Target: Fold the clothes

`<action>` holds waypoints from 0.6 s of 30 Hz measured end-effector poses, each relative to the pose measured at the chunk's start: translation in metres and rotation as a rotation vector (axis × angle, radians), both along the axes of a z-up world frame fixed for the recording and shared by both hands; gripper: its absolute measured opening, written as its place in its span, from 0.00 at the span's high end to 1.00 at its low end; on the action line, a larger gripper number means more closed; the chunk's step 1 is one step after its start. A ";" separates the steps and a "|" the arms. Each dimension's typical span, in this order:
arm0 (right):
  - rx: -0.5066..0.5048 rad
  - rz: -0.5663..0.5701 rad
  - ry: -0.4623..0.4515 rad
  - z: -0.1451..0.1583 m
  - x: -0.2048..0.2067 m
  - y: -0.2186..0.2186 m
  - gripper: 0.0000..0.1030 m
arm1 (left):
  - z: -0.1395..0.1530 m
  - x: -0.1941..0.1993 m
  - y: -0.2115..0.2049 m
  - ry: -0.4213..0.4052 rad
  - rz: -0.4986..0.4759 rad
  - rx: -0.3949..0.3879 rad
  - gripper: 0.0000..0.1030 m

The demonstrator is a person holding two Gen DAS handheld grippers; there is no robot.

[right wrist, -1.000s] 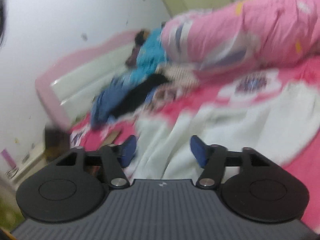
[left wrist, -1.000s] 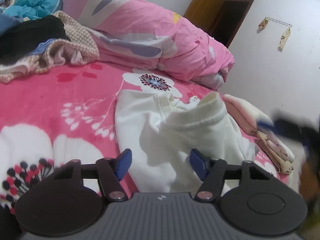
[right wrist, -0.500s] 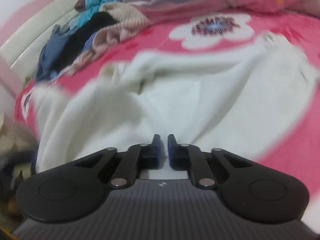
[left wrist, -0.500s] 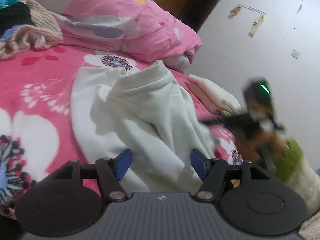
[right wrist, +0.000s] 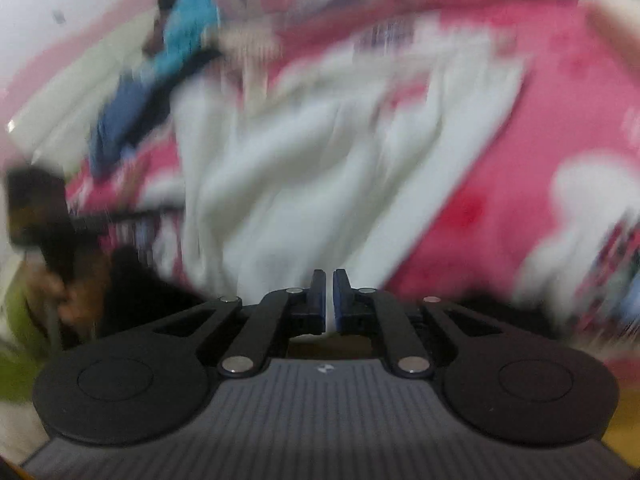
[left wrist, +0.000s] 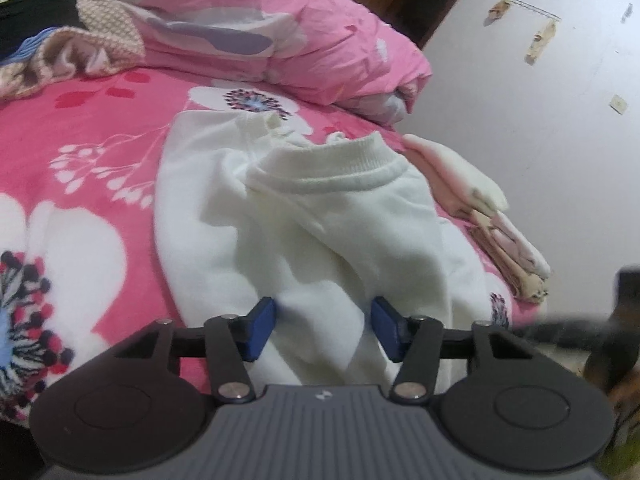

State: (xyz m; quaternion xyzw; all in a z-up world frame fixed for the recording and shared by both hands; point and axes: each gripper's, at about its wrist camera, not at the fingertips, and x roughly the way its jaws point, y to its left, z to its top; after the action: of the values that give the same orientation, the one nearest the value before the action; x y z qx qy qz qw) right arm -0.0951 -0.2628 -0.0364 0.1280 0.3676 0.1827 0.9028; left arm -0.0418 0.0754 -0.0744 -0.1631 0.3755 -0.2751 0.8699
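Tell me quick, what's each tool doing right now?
Left tool: open, jaws just closing around the white sweater, not gripping.
Right tool: shut on white sweater fabric.

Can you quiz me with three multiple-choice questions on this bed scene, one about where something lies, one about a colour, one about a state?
1. Where does the folded pile of clothes lie relative to the white sweater in the left wrist view?
A. To its right, near the wall
B. On top of it
C. To its left, on the big flower print

2. What colour is the bed cover under the sweater?
A. Plain grey
B. Pink with white flowers
C. Green striped

3. How do the jaws of the right hand-held gripper stand?
A. Wide apart
B. Closed, with a thin strip of white cloth between them
C. Out of view

Answers:
1. A, the pile sits at the bed's edge on the right of the sweater.
2. B, pink fabric with white blooms surrounds the sweater.
3. B, the blue pads nearly meet, white showing in the slit.
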 end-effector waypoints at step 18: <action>0.628 0.216 0.165 -0.064 0.082 -0.018 0.87 | -0.002 -0.019 0.031 -0.007 0.032 -0.160 0.51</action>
State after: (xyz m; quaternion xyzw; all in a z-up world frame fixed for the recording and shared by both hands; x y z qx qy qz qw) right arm -0.0132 -0.2804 -0.1007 0.3743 0.3765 0.3708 0.7620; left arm -0.0613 0.1066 -0.0763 -0.2372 0.3465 -0.2910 0.8596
